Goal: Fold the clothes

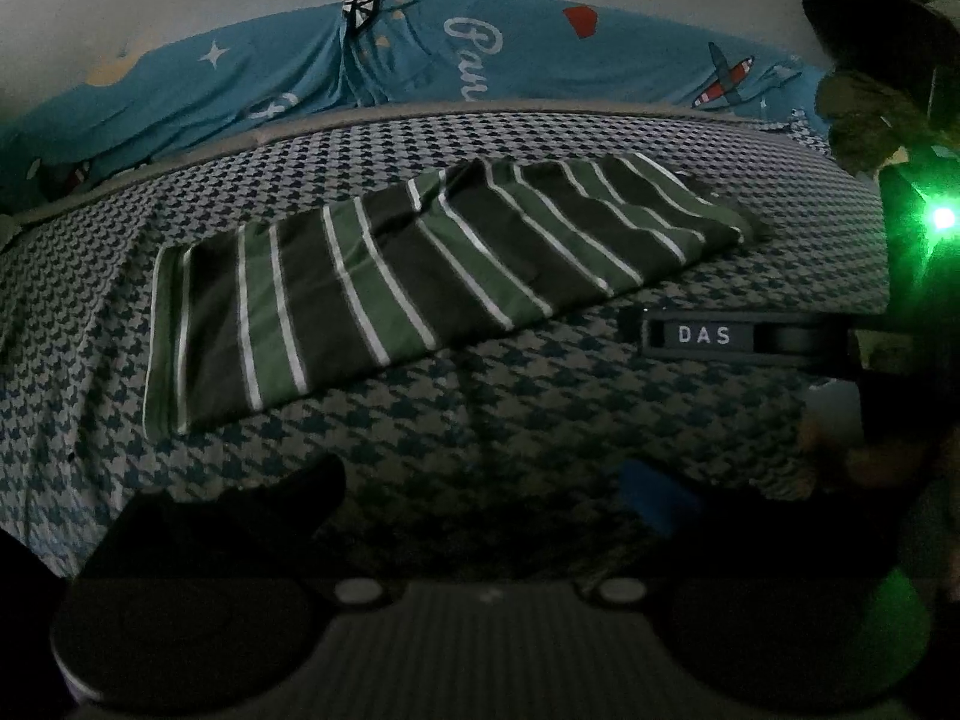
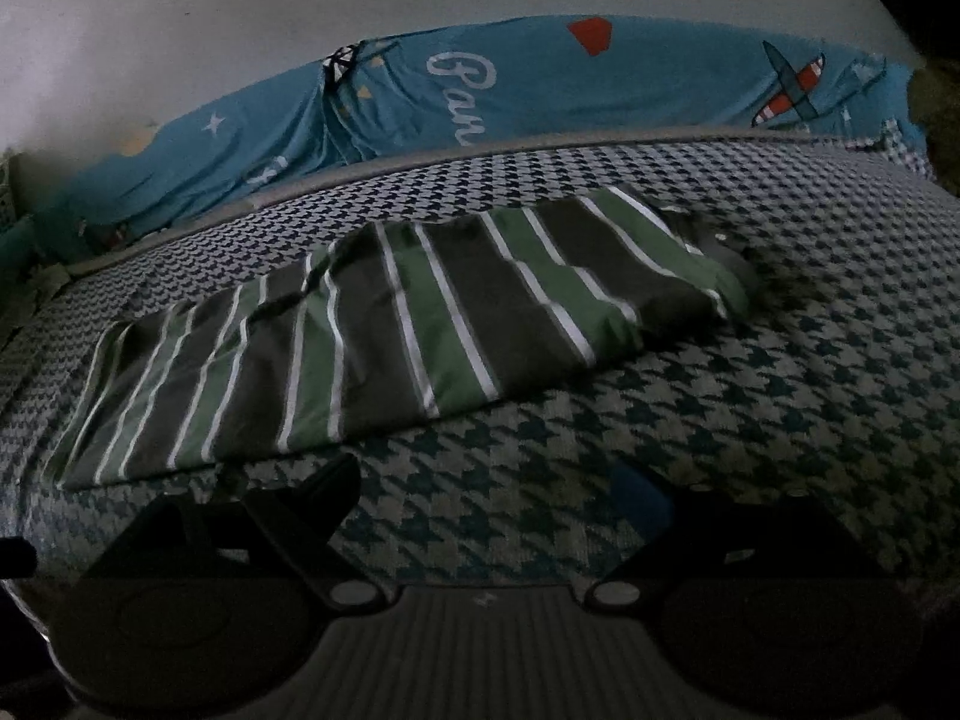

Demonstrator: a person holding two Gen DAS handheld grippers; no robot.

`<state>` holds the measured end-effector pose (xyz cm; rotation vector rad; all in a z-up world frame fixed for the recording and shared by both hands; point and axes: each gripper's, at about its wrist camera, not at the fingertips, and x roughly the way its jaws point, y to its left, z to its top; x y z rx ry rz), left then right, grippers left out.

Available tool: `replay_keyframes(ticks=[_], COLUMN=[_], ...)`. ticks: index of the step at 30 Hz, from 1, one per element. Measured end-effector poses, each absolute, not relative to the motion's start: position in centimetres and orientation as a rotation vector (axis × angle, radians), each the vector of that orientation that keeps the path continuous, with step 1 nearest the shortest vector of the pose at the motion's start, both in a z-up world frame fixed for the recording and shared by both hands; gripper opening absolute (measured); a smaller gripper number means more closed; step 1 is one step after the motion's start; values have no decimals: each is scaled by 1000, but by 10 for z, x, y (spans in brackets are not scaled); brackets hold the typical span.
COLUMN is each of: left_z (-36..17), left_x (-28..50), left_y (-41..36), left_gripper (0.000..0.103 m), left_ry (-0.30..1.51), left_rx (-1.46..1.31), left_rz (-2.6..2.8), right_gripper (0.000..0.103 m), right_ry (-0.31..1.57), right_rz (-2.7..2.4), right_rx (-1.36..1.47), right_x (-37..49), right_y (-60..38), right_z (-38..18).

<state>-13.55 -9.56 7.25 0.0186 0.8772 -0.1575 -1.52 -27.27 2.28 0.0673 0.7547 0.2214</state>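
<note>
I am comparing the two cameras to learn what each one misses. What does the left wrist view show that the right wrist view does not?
Only the left wrist view shows the other hand-held gripper at its right edge, labelled DAS, and a bright green light.

Only the right wrist view shows nothing extra that I can name.

Both show the striped shirt lying folded on the checked bed cover, the blue sheet behind, and open fingers holding nothing.
</note>
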Motion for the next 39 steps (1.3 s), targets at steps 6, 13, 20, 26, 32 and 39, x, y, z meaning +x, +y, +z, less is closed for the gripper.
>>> replay_keyframes(ticks=[6, 13, 20, 26, 32, 39], left_z=[76, 74, 65, 56, 50, 45], left_x=[-137, -130, -124, -114, -99, -77], left_y=[-102, -110, -105, -98, -90, -71], left_gripper=[103, 103, 103, 103, 103, 103], left_ry=[866, 843, 853, 860, 853, 844], left_rx=[30, 49, 18, -19, -29, -66], left_rz=[-172, -179, -166, -154, -136, -100], right_gripper=[91, 91, 84, 69, 60, 60], right_ry=[783, 753, 757, 738, 726, 698], right_rz=[225, 227, 194, 166, 142, 94], right_rx=[104, 113, 200, 230, 262, 382], right_x=[-12, -11, -5, -4, -2, 4], right_y=[-279, -287, -300, -312, -325, -347], right_z=[23, 31, 30, 31, 31, 32])
